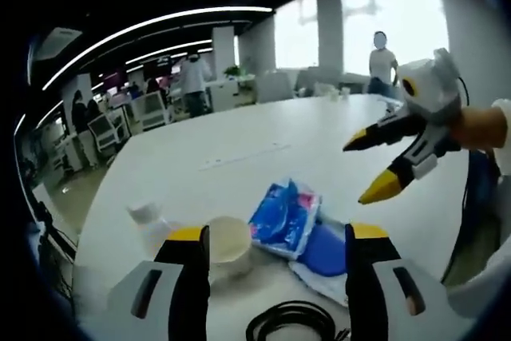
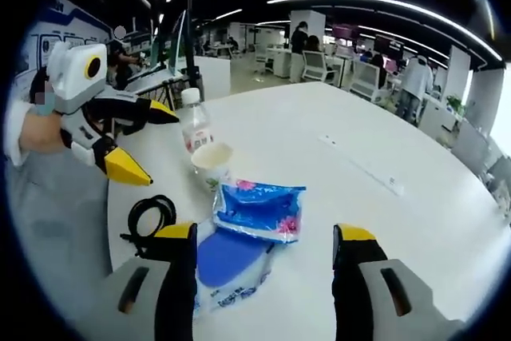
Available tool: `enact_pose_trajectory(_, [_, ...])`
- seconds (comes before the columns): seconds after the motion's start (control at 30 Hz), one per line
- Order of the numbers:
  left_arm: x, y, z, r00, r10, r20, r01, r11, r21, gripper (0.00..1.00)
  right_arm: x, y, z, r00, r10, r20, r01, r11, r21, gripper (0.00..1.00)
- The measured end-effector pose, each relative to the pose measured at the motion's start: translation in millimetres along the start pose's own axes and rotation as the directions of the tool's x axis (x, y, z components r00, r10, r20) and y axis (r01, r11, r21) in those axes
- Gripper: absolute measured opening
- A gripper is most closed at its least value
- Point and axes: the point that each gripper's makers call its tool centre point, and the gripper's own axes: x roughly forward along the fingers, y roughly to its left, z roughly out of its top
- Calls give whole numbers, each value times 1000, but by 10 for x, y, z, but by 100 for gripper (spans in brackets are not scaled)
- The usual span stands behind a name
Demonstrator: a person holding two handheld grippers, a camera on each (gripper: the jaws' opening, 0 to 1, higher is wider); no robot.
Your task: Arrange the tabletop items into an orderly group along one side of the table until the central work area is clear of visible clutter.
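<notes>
Low in the right gripper view, the right tool [image 2: 263, 257] stands released and empty over the blue packets [image 2: 257, 212]. Cable [image 2: 150, 215], cup [image 2: 211, 157] and bottle [image 2: 194, 124] cluster beyond at frame left; left tool [image 2: 140, 143] released. Grouping looks mostly done; the white bench [image 2: 383, 197] beyond is bare.

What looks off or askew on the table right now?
Nothing spilled or damaged. The blue tissue pack lies askew, overlapping a blue-and-white pouch. The paper cup and bottle stand upright; the black cable is loosely coiled. Both the left gripper and right gripper are open, holding nothing.
</notes>
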Motion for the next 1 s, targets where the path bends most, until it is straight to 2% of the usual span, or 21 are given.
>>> enact_pose_trajectory(0.13, [43,-82,12,1000,5,-6,-5,1000,-13,62,28,-31,6,1000,3,5,-3,1000,7,67])
enact_pose_trajectory(0.3, [121,-93,-24,1000,17,-16,-18,995,-100,57,67,-90,-13,1000,4,12,-4,1000,17,67])
enact_pose_trajectory(0.43, [182,-115,-61,999,13,-32,-16,995,-98,57,110,-140,-57,1000,6,9,-6,1000,24,67])
enact_pose_trajectory(0.57, [254,-98,-129,999,19,-49,-25,993,-118,56,125,-170,-69,1000,7,12,-7,999,35,66])
enact_pose_trajectory(0.7, [284,-74,-187,997,56,-60,-68,975,-211,53,188,-216,-90,1000,11,11,-12,999,46,65])
enact_pose_trajectory(0.73, [303,-56,-251,995,63,-77,-78,973,-218,52,203,-225,-93,1000,13,10,-14,999,47,65])
enact_pose_trajectory(0.87, [340,-83,-325,993,72,-98,-94,964,-248,51,298,-270,-143,1000,22,4,-23,998,54,65])
enact_pose_trajectory(1.0, [412,-69,-415,988,82,-128,-112,964,-243,47,341,-289,-163,1000,31,0,-31,998,62,63])
